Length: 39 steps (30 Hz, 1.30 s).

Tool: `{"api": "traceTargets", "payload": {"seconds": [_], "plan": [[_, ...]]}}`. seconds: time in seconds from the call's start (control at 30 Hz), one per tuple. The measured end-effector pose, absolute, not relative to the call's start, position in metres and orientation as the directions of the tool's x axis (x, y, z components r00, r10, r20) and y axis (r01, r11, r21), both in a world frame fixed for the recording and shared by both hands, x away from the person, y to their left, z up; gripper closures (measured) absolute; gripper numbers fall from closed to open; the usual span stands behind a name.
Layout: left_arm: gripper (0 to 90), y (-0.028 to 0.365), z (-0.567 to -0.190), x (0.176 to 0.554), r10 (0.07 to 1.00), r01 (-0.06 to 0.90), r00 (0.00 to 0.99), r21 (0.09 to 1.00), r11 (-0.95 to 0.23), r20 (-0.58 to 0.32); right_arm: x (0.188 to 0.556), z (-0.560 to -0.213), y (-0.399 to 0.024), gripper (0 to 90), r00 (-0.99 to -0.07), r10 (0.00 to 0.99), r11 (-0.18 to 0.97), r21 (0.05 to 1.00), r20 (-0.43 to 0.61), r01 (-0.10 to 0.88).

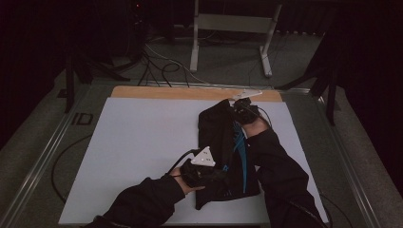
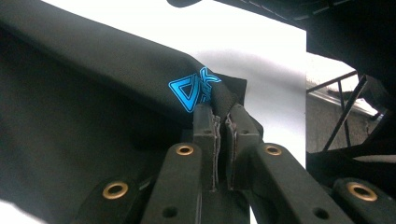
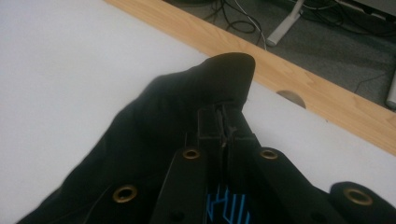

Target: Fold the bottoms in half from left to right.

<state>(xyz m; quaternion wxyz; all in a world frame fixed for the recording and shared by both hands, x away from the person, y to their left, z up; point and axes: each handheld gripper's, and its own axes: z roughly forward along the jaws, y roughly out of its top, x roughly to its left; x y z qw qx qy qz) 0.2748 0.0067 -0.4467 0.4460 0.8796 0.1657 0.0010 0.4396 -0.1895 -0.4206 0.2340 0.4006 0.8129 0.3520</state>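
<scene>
Two grippers are clamped on a black garment [image 1: 223,156] (blue print) lying on the white board [image 1: 142,137]: left gripper [image 1: 209,173] pinched on the near edge, right gripper [image 1: 242,107] on the far corner. Both forearms are extended, and the sleeves hide part of the cloth.

The high view looks from above the person's side, forward and down, taking in the whole bench [image 1: 142,142] and the floor beyond it, well back from both tongs. The left gripper view sits right behind the left tongs [image 2: 223,122], looking along them at very close range. The right gripper view rides just behind the right tongs [image 3: 223,122], facing the bench's far wooden edge. All three share the black garment [image 1: 223,142] lying between the two tongs.
</scene>
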Motion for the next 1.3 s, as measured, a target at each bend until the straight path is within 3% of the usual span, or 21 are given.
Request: {"api": "traceTargets", "payload": {"seconds": [1.3], "plan": [[84.4,-0.043,-0.495,0.295,0.283,0.327,0.94,0.735,-0.595,-0.188,0.454,-0.466,-0.216,87.9,-0.505,0.851,0.447,0.704,-0.145,0.552]]}}
